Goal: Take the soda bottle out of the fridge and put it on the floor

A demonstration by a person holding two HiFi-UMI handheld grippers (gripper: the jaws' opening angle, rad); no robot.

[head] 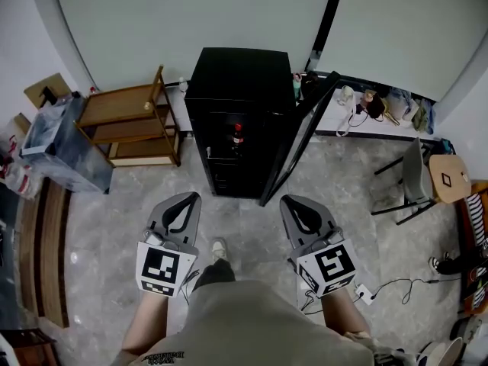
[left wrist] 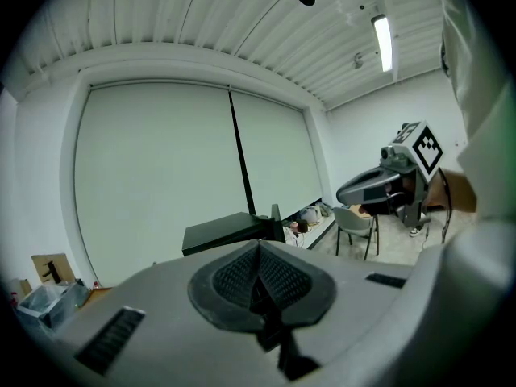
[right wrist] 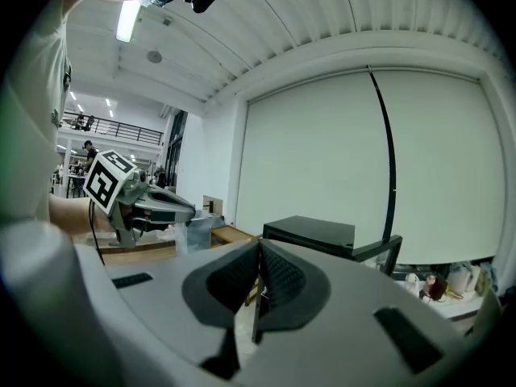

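A small black fridge stands against the far wall with its door swung open to the right. Inside, on an upper shelf, a dark soda bottle with a red cap stands upright. My left gripper and right gripper hang side by side over the floor, short of the fridge, both shut and empty. In the left gripper view the jaws meet, with the fridge top beyond. In the right gripper view the jaws are closed too, and the fridge is ahead.
A wooden shelf unit stands left of the fridge, with a grey bin beside it. A low white ledge with clutter runs right of the fridge. A chair and stool stand at the right. A cable and plug lie on the floor.
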